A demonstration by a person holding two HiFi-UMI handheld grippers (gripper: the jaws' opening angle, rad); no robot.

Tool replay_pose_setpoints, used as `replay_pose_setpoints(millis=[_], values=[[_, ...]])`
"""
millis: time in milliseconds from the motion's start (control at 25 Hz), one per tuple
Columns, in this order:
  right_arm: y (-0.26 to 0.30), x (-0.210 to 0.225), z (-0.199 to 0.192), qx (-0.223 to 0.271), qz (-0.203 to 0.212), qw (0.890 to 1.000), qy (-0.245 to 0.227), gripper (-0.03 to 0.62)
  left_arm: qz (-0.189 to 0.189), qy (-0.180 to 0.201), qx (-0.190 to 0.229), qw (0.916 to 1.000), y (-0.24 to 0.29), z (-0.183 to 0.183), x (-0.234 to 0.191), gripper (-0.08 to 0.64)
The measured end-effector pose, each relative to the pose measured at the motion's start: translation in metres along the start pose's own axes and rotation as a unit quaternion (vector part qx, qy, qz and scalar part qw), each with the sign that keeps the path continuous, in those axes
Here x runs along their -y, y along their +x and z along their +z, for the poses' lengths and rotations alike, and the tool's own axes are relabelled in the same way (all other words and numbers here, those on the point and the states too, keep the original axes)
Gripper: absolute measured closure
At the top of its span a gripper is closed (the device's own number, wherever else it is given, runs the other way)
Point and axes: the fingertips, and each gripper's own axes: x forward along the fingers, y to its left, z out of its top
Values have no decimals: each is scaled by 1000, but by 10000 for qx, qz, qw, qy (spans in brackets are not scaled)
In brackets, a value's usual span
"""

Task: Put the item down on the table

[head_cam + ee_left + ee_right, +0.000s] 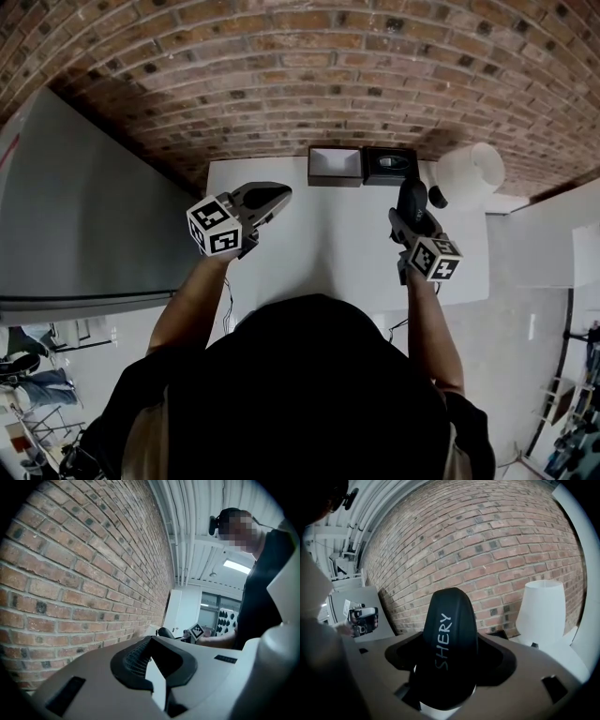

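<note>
The right gripper (pixel 411 199) grips a black case (pixel 449 644) lettered SHERY, over the white table (pixel 328 248) near its far right corner. The left gripper (pixel 266 197) has its jaws drawn together, empty.

case (pixel 450 644): black, white SHERY lettering; wall (pixel 300 75): red-brown brick, pale mortar lines; table (pixel 328 239): white; lampshade (pixel 469 173): white; open box (pixel 335 181): black walls, white inside
</note>
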Motion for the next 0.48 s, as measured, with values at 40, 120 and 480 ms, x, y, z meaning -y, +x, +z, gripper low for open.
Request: replay_pose_setpoints(millis=[40, 120, 480], values=[[2, 3, -6, -61, -15, 10000, 28, 244, 12, -10, -2, 10000, 0, -1, 0, 545], [6, 9, -17, -175, -35, 9998, 72, 244, 30, -16, -28, 10000, 0, -4, 1, 545], [19, 25, -60, -569, -92, 9981, 229, 244, 104, -120, -170, 9997, 0, -23, 4, 545]])
